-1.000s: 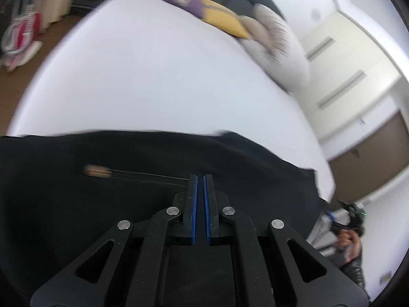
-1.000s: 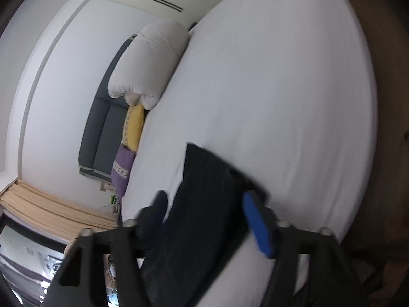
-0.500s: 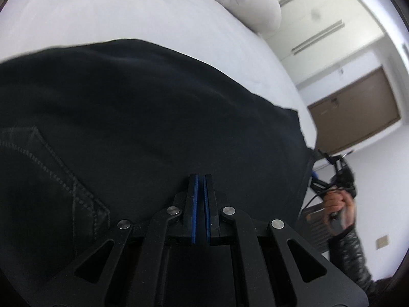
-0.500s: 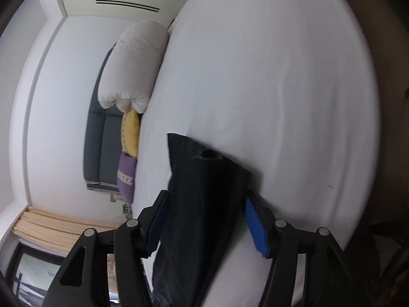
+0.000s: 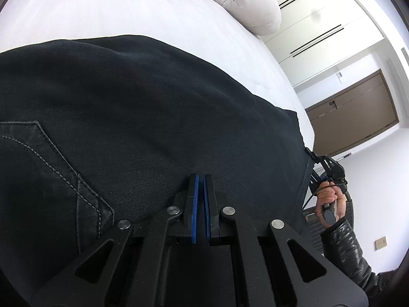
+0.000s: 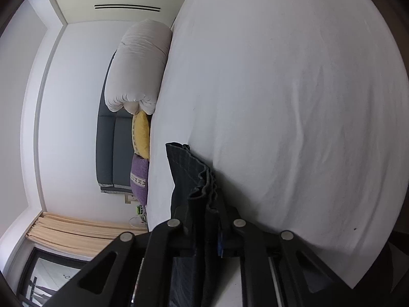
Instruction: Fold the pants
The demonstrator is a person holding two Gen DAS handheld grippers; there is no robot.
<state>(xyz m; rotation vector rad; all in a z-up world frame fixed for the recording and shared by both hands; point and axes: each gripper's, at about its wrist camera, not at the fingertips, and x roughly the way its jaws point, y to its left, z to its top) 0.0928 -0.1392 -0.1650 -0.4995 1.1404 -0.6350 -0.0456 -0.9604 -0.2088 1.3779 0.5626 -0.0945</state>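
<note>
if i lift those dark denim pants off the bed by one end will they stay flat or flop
Likely flop: the dark denim pants already bunch into pleats between the right gripper fingers. Probably fairly heavy; the stitched denim looks thick. Unlikely to slip, being pinched.

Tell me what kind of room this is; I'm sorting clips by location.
Most likely a bedroom: a wide bed with a white sheet, a rolled duvet at its head, and built-in wardrobes along the wall.

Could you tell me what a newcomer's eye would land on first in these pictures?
The dark pants spread over the white bed fill the left wrist view. In the right wrist view, the right gripper is closing on their bunched hem. A rolled white duvet lies at the bed's far end.
</note>
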